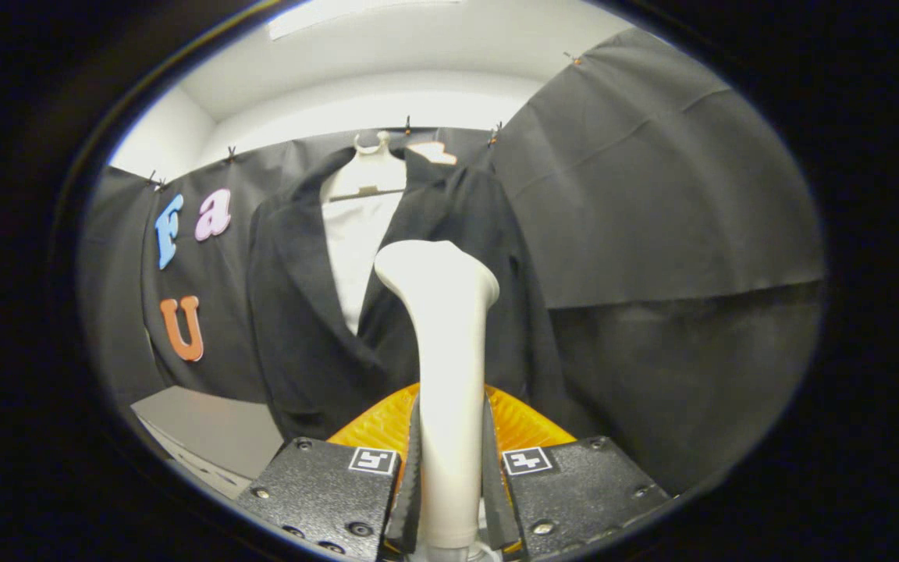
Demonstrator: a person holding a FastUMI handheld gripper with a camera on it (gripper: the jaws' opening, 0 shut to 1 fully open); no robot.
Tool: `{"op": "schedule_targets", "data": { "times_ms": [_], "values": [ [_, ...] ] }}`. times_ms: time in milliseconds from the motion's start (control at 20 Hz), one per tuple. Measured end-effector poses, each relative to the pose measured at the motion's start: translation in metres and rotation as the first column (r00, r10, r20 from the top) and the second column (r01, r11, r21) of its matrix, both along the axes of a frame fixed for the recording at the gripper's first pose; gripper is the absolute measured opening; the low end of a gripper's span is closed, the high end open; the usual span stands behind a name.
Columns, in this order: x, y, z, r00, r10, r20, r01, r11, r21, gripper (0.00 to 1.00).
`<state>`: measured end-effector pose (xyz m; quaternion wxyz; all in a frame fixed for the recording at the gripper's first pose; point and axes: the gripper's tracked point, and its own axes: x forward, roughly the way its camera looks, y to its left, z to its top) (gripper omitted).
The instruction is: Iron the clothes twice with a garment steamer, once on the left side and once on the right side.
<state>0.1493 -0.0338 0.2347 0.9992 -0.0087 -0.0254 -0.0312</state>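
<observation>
Gripper view during the steaming task. The gripper (450, 476) has both fingers (413, 476) pressed against the white handle of the garment steamer (448, 375), one on each flank, so the tool stands upright between them with its flared head rising above the fingertips. The landmark is the black jacket (465, 257), which hangs on a white hanger (367, 176) against the booth's black cloth wall (652, 179); a white shirt front (352, 250) shows in the jacket's open neck. The steamer head lies in front of the jacket's middle, overlapping the lapel on the side of the opening nearer the steamer; whether the head touches the cloth cannot be told from this angle, and its steam face is turned away from the camera. An orange ribbed part (387, 425) sits just below the jacket's hem line, behind the fingers, and a grey surface (207, 425) lies below and beside the jacket's far sleeve. Judged from this position, the step in hand is bringing the head to one front panel to begin a pass. To do it well, keep the pinch firm so the handle does not twist, hold the head square to the fabric, start high near the shoulder, and draw down in one steady stroke along a single panel, clear of the hanger, before treating the other side.
</observation>
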Motion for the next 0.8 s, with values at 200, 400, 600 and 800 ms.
{"op": "schedule_targets", "data": {
  "times_ms": [200, 400, 600, 800],
  "values": [
    [0.028, 0.021, 0.067, 0.995, 0.007, 0.099, -0.007, 1.000, -0.002, 0.36],
    [0.042, -0.002, 0.108, 0.985, -0.049, 0.166, 0.054, 0.998, -0.026, 0.36],
    [0.062, -0.002, 0.141, 0.981, -0.045, 0.187, 0.057, 0.997, -0.058, 0.36],
    [0.078, 0.008, 0.152, 0.982, -0.008, 0.187, 0.025, 0.996, -0.089, 0.36]
  ]
}}
